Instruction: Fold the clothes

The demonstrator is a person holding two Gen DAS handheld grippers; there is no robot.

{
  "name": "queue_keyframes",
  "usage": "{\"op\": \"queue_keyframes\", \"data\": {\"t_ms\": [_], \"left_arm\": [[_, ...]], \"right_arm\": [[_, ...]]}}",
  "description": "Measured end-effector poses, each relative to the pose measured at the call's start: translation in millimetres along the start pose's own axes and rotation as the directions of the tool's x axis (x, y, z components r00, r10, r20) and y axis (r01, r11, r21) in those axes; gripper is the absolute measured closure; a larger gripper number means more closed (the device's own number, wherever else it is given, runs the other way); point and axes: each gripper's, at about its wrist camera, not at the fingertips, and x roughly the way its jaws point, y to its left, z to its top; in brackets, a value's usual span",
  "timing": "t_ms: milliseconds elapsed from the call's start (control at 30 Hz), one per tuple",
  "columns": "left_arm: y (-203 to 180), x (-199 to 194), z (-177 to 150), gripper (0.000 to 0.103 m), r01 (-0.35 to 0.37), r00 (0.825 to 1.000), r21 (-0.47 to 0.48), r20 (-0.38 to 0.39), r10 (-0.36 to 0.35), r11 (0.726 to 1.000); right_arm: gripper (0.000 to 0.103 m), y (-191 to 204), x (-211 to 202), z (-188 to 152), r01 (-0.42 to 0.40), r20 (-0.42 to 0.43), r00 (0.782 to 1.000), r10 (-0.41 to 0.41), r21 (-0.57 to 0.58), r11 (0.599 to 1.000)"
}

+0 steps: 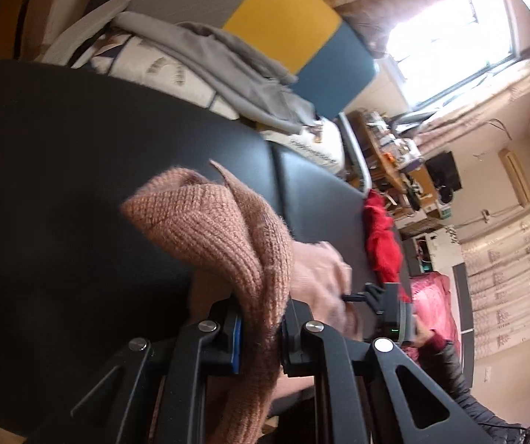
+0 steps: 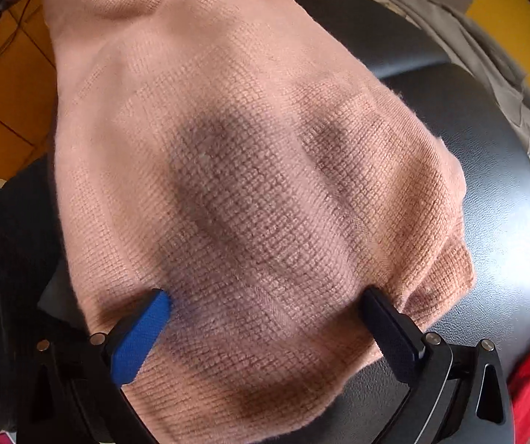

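Over the black padded surface (image 1: 80,155), the left claw (image 1: 259,327) pinched the pink knitted sweater (image 1: 228,229). The right claw (image 2: 265,318) stood spread, the sweater draped between its fingers.

A dusty-pink knitted sweater (image 2: 250,170) lies spread over a black padded surface, its fine flat knit rumpled into soft humps with darker shading across the middle. One edge ends in a coarser ribbed band (image 1: 228,236) of a deeper, browner pink — this part is lifted off the surface, bunched and folded over on itself. The far end of the garment trails over the surface's edge. Beyond it, at the surface's far edge, sits a crumpled red garment (image 1: 383,240), well apart
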Motion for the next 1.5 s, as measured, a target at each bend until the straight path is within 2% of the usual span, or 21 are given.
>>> {"op": "queue_keyframes", "data": {"t_ms": [100,267,433,667,800,933,1000,1133,1367,1500], "left_arm": [[-29.9,-1.2,-6.5,0.09,0.062,0.997,-0.019,0.037,-0.061,0.998],[-80.9,12.7,-11.8,0.09,0.197,0.976,-0.1,0.114,-0.186,0.975],[-129.8,56.9,-15.9,0.09,0.226,0.972,-0.147,0.097,-0.213,0.963],[-175.7,152.9,-29.0,0.09,0.166,0.986,-0.192,0.005,-0.168,0.967],[-189.7,201.1,-39.0,0.09,0.159,0.983,-0.227,-0.05,-0.175,0.961],[-197.0,237.0,-56.2,0.09,0.191,0.967,-0.274,-0.11,-0.228,0.943],[-199.1,245.8,-62.8,0.09,0.196,0.966,-0.295,-0.107,-0.236,0.935],[-194.1,264.0,-62.9,0.088,0.144,0.972,-0.303,-0.134,-0.192,0.942],[-181.4,301.1,-83.5,0.086,0.157,0.94,-0.411,-0.217,-0.264,0.898],[-190.4,294.1,-80.8,0.081,0.178,0.93,-0.403,-0.229,-0.287,0.898]], "right_arm": [[0.0,0.6,-0.7,-8.6,-0.004,0.047,0.999,0.003,0.023,1.0],[0.0,-0.6,-2.1,-20.6,-0.019,0.134,0.991,0.009,0.07,0.997],[0.0,-0.2,-4.1,-32.9,-0.027,0.21,0.978,0.005,0.099,0.995],[0.0,-0.8,-6.7,-50.9,-0.06,0.306,0.952,0.016,0.135,0.989],[0.0,-4.0,-7.6,-58.4,-0.09,0.344,0.938,0.033,0.15,0.985],[0.0,-6.1,-6.4,-65.0,-0.111,0.38,0.924,0.042,0.16,0.981],[0.0,-6.3,-5.2,-67.3,-0.114,0.391,0.919,0.043,0.161,0.98],[0.0,-9.6,-3.8,-75.0,-0.139,0.432,0.901,0.052,0.173,0.975],[0.0,-4.8,-10.7,-77.8,-0.063,0.398,0.917,-0.001,0.147,0.987],[0.0,-5.3,-28.6,-100.7,-0.021,0.391,0.919,-0.051,0.177,0.984]]}}
